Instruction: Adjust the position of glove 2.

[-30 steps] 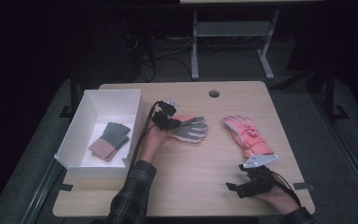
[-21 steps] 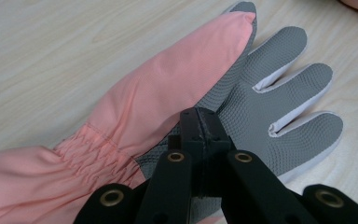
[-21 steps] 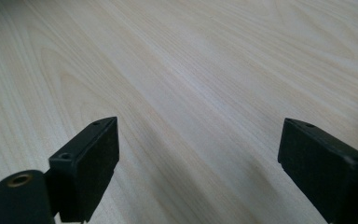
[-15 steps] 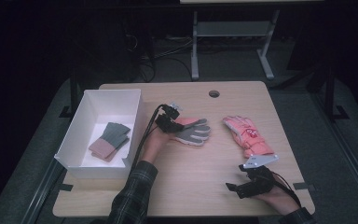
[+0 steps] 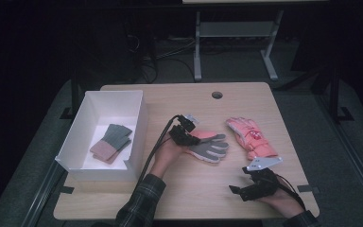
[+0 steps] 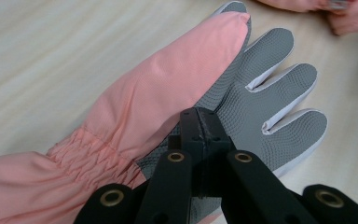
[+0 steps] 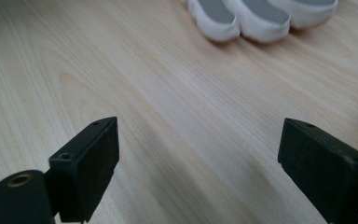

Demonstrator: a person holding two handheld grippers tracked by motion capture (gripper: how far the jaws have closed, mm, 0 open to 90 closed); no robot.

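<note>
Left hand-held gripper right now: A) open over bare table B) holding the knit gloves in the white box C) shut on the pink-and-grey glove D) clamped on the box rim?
C: the left hand-held gripper has its jaws pinched together on the pink-and-grey glove.

Pink glove [image 5: 207,143] with grey textured palm, mid-table, fingers spread, pinched at palm edge

From above, my table [image 5: 184,194] sits in a pool of moderate light while the room around it falls to near black. The white box [image 5: 137,124] is the brightest spot, without glare. Shadows are soft and short. Along my left tongs [image 6: 199,135] the picture is bright and sharp; along my right tongs [image 7: 198,158] the near jaws blur slightly.
</note>
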